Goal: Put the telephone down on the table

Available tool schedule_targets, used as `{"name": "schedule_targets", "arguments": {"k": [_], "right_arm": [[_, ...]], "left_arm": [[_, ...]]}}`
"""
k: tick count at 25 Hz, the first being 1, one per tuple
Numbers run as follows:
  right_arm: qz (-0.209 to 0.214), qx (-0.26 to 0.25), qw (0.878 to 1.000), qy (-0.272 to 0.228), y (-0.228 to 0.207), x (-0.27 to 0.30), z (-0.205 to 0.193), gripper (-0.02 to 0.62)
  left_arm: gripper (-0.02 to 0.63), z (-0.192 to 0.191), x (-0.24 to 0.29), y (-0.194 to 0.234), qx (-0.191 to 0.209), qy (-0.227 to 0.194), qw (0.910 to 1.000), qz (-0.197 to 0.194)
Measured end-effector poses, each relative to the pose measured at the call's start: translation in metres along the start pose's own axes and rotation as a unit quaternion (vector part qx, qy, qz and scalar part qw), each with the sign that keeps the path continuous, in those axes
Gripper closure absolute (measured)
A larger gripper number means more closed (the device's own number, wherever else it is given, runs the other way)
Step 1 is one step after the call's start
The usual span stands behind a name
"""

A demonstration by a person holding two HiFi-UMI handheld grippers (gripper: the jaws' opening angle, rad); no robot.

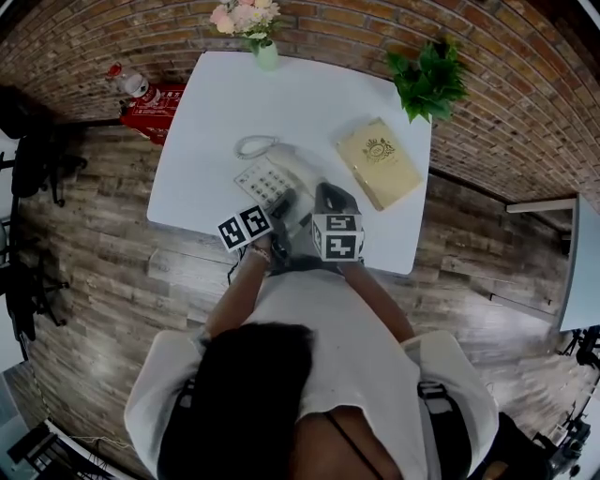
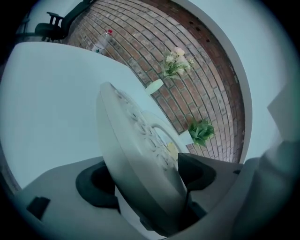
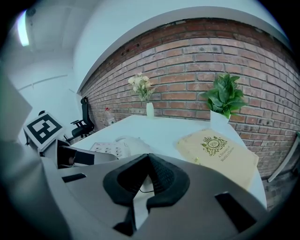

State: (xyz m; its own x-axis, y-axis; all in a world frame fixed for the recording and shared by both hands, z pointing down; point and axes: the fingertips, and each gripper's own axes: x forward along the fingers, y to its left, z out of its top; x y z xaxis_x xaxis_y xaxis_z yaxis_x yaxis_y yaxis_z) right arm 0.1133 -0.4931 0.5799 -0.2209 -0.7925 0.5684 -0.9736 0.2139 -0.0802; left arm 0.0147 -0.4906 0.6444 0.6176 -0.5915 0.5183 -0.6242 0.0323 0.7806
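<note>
A white push-button telephone lies on the white table near its front edge, with its handset at the far end. My left gripper is at the phone's near edge. In the left gripper view the telephone stands slantwise between the wide-set jaws of the left gripper, which is open, and the dark pads sit at either side of it. My right gripper hovers just right of the phone. It is shut with nothing in it, and the telephone shows to its left.
A yellow book lies at the table's right side, a potted green plant at the far right corner and a vase of pale flowers at the far edge. A red pack and a bottle sit on the floor at the left.
</note>
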Motion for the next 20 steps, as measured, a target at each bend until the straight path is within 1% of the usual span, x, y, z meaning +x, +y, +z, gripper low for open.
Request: {"name": "schedule_targets", "arguments": {"k": [5,8,10,12,14,20], "right_arm": [[-0.004,0.014,1.0,0.001,-0.005,0.0,-0.001,0.571],[0.002,0.015,1.0,-0.008,-0.008,0.001,0.0,0.571],[0.009,0.02,1.0,-0.008,-0.007,0.002,-0.001,0.571],[0.009,0.026,1.0,-0.008,-0.008,0.002,-0.003,0.571],[0.009,0.028,1.0,-0.007,-0.008,0.003,-0.003,0.571],[0.014,0.024,1.0,-0.006,-0.005,0.008,0.0,0.571]], "left_arm": [[0.221,0.001,-0.005,-0.002,0.013,-0.008,0.9986,0.051],[0.218,0.002,-0.003,-0.005,0.019,0.012,0.9976,0.065],[0.219,0.006,-0.005,-0.007,0.034,0.029,0.9962,0.075],[0.219,0.008,-0.007,-0.01,0.054,0.035,0.9946,0.081],[0.219,0.009,-0.008,-0.009,0.059,0.032,0.9942,0.084],[0.214,0.008,-0.016,0.0,0.048,0.008,0.9942,0.096]]}}
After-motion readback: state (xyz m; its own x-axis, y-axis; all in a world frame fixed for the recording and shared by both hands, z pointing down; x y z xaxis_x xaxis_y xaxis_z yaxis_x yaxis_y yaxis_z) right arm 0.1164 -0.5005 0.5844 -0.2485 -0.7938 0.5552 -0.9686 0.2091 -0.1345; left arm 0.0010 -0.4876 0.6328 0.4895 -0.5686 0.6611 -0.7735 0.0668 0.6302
